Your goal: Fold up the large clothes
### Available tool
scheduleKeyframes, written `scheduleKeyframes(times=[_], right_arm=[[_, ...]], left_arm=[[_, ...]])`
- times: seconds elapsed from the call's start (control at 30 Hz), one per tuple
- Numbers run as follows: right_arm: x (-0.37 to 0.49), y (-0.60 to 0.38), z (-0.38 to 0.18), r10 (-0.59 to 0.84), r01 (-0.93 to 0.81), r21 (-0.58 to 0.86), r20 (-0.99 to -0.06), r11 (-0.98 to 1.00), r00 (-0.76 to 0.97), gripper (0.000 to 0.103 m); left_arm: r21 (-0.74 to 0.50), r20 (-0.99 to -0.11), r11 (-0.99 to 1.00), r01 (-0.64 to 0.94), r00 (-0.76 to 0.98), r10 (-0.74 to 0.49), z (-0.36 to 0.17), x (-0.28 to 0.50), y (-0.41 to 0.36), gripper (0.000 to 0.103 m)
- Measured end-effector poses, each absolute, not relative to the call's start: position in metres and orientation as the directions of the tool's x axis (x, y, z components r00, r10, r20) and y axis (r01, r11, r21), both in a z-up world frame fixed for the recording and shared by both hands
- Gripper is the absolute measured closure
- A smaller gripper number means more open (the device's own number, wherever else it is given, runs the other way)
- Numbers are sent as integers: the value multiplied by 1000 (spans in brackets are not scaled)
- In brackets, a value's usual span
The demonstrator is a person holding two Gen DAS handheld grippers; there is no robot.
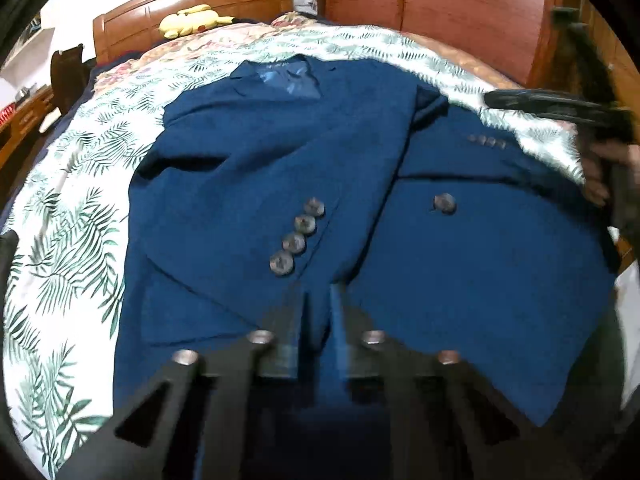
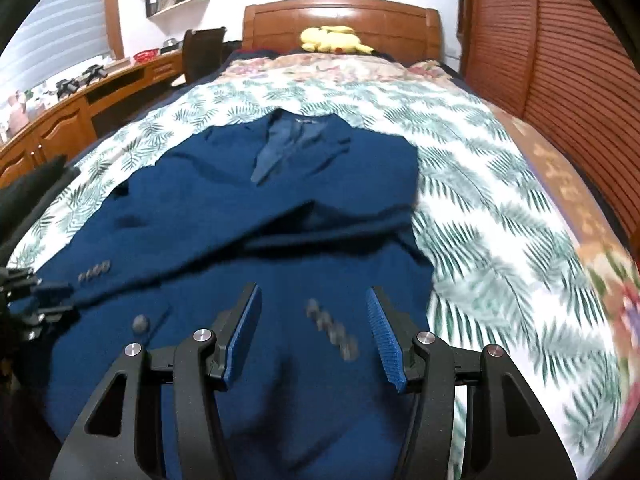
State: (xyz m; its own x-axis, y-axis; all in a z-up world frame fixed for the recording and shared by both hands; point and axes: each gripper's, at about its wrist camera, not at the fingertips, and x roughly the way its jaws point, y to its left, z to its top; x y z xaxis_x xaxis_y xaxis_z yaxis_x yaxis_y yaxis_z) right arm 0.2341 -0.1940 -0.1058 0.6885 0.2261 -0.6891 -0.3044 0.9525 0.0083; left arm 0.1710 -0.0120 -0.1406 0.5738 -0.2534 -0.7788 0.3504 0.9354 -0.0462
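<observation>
A dark blue suit jacket (image 1: 304, 168) lies face up on the bed, collar toward the headboard, both sleeves folded across its front. It also shows in the right wrist view (image 2: 256, 220). My left gripper (image 1: 318, 300) is low over the jacket's hem with its jaws nearly closed; blur hides whether cloth is pinched. My right gripper (image 2: 314, 312) is open and empty, hovering above a sleeve cuff with several buttons (image 2: 332, 328). The right gripper also shows in the left wrist view (image 1: 552, 108), held above the jacket's right edge.
The bed has a leaf-print sheet (image 2: 500, 220) and a wooden headboard (image 2: 340, 16) with a yellow plush toy (image 2: 332, 40). A wooden wardrobe (image 2: 560, 60) stands to the right, a desk (image 2: 80, 96) and dark chair (image 2: 204, 52) to the left.
</observation>
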Motion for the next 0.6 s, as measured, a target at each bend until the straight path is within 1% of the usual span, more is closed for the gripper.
scheduleKeyframes(times=[0.13, 0.27, 0.37, 0.47, 0.53, 0.6], right_arm=[[285, -181, -113, 265, -367, 0, -693, 930, 671, 48], [347, -170, -117, 287, -408, 11, -726, 913, 625, 48], [380, -159, -118, 314, -429, 48, -756, 902, 574, 48], [382, -152, -127, 343, -454, 94, -791, 886, 506, 49], [366, -152, -134, 327, -471, 74, -813, 879, 482, 49], [340, -158, -138, 285, -475, 36, -838, 879, 465, 49]], left_arm=[[-98, -753, 939, 330, 592, -287, -123, 182, 3, 102], [-154, -763, 943, 296, 571, -304, -98, 193, 24, 102], [-174, -784, 948, 265, 546, -296, -96, 192, 31, 102], [-165, -775, 946, 278, 557, -299, -96, 176, 26, 102], [-138, -761, 945, 296, 579, -292, -93, 163, 19, 102], [-140, -731, 937, 320, 605, -316, -86, 148, 11, 102]])
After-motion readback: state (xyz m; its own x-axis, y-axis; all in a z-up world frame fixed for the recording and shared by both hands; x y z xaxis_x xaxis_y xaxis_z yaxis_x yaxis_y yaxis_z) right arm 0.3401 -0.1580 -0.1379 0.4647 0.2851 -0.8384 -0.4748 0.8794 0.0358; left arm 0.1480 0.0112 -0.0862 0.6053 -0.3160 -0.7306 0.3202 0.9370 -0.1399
